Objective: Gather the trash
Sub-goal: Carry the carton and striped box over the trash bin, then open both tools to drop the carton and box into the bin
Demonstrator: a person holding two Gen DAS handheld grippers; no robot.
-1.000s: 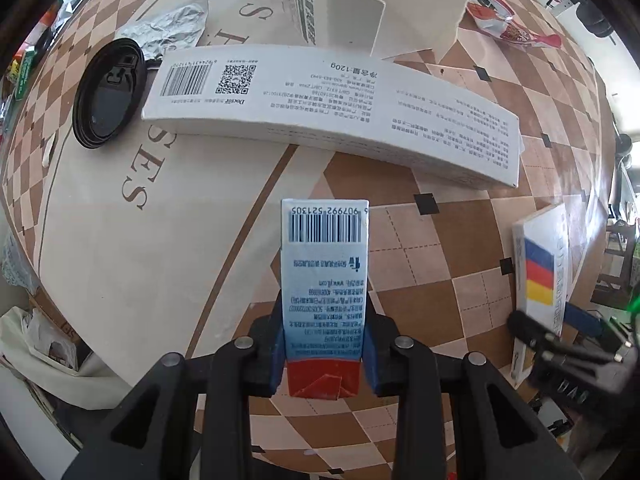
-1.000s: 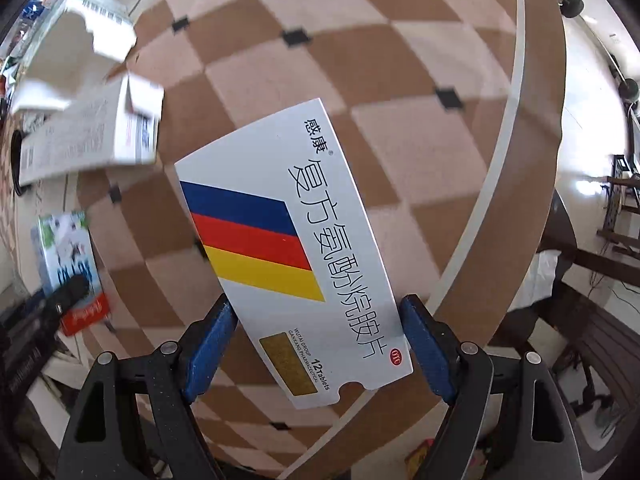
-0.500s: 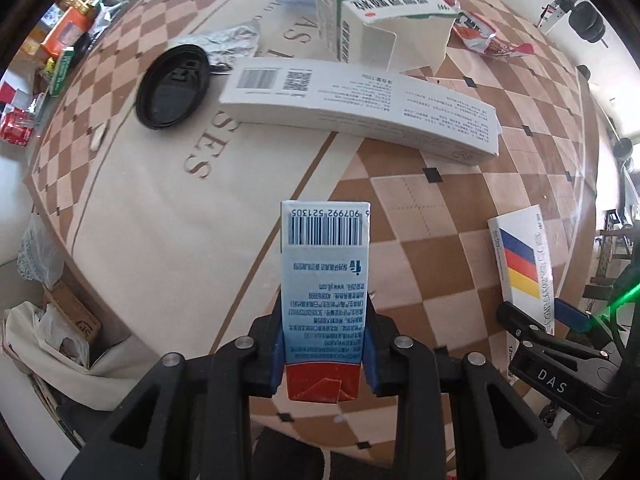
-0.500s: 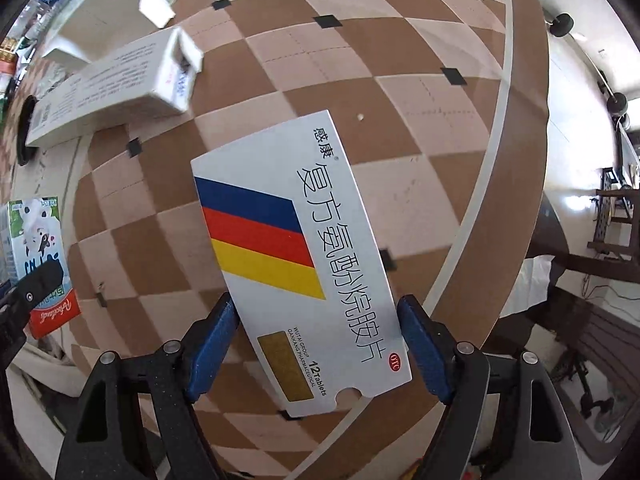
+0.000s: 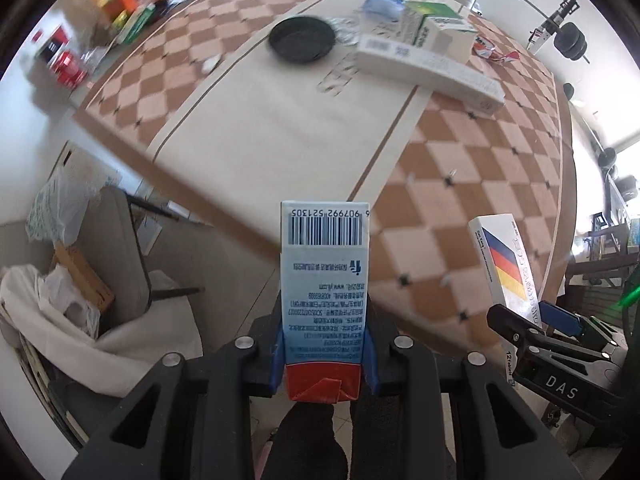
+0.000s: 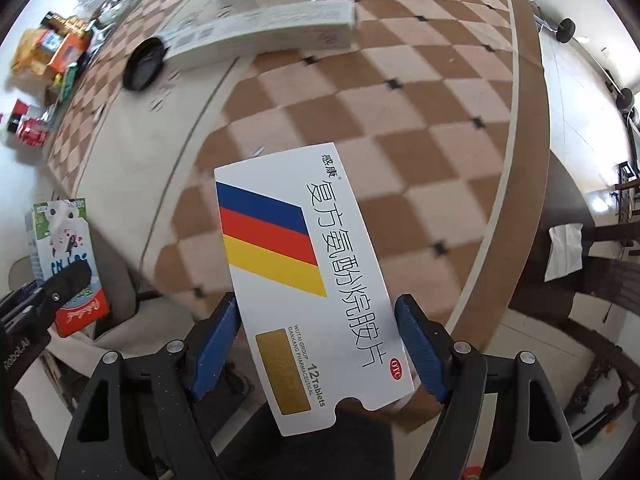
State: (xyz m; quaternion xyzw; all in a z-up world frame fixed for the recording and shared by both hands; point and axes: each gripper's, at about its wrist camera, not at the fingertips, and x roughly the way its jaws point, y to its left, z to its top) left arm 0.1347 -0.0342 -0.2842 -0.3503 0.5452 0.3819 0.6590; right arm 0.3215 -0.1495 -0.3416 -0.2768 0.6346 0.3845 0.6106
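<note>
My left gripper [image 5: 324, 352] is shut on a small blue-and-white carton [image 5: 324, 280] with a barcode and a red end, held in the air over the table's near edge. My right gripper [image 6: 320, 344] holds a flat white medicine box [image 6: 304, 264] with blue, red and yellow stripes; its jaws are closing, with the blue pads against the box's two long sides. Each view shows the other hand's load: the striped box [image 5: 504, 264] at the right, the carton [image 6: 60, 240] at the left. Both point down.
On the checkered table [image 5: 280, 128] lie a long white box [image 5: 432, 68], a black round lid [image 5: 302, 39], an open green-and-white box [image 5: 436, 30] and a red wrapper [image 5: 490, 50]. Cans and packets [image 5: 68, 68] crowd the far left. A chair [image 5: 120, 240] and bags [image 5: 48, 300] stand below.
Both grippers have risen and drawn back toward the table's near edge with their loads. The things on the table look smaller and farther off. Chair, bags and floor have come into view.
</note>
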